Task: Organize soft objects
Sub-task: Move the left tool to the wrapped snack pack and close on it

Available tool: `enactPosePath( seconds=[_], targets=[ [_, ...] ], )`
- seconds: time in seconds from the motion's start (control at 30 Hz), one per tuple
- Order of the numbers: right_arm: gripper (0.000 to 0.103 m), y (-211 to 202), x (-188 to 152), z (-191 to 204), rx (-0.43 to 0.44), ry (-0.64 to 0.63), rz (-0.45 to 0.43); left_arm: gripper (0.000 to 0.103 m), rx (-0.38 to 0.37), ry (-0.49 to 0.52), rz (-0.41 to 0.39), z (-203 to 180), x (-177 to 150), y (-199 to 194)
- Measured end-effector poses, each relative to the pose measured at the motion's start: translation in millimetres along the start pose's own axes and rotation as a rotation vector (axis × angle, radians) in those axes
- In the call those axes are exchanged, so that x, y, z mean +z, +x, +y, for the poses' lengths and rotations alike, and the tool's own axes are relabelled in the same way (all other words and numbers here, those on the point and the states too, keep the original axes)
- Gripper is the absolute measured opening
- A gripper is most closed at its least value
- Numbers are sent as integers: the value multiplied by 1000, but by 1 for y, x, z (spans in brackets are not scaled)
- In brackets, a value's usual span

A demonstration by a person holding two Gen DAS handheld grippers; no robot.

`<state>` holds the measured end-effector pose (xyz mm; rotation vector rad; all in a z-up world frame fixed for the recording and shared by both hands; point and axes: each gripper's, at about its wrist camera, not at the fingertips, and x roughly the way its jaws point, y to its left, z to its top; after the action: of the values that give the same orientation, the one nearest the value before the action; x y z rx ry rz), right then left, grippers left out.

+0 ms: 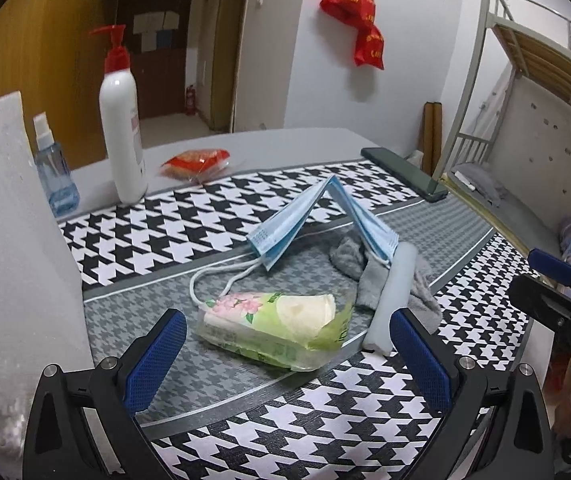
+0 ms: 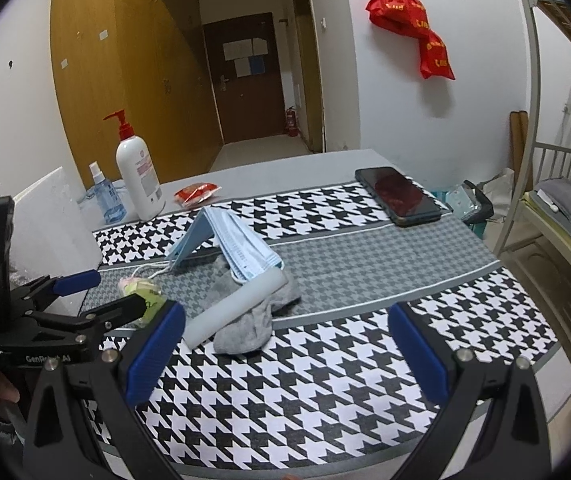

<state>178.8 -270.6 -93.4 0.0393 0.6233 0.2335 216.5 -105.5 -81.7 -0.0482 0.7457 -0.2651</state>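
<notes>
- The soft things lie in a loose heap at the centre of both views, on the houndstooth mat: a tissue pack, a stack of blue face masks folded up like a tent, a grey cloth, and a pale foam roll lying across the cloth.
- The left gripper hovers low over the mat with its jaws wide apart and nothing between them; the tissue pack sits just ahead of its blue pads, centre of the left wrist view.
- The right gripper is also spread open and empty, farther back, with the foam roll and cloth ahead of it toward the left of centre.
- The step in hand looks like the first pick. The left gripper would need to move forward around the tissue pack and close gently, since the wrapper will crumple.
- Hard to make out: the grey cloth may be a sock, but the masks and roll cover much of it.
- No bin or tray for the objects shows in either view.
</notes>
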Motion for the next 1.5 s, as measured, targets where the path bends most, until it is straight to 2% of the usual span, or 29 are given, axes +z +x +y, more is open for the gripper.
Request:
enactPosePath(
  seconds=[0.4,0.63,0.7,0.93,1.17,1.5],
  targets=[
    [103,19,-4,0,25,0,43,101,-11,-22,30,4,-3,13],
    [103,29,-8,-1,40,9,70,90,-28,-62,71,12,-2,23],
    [103,32,-8,0,46,7,78,84,-35,-71,76,14,-3,24],
    [103,37,-7,6,67,-26,95,84,-41,-78,76,15,-4,23],
    [103,41,-3,7,83,-38,106,84,1,-72,76,16,1,28],
    [103,47,0,4,146,-18,126,84,-33,-52,105,9,8,41]
  ],
)
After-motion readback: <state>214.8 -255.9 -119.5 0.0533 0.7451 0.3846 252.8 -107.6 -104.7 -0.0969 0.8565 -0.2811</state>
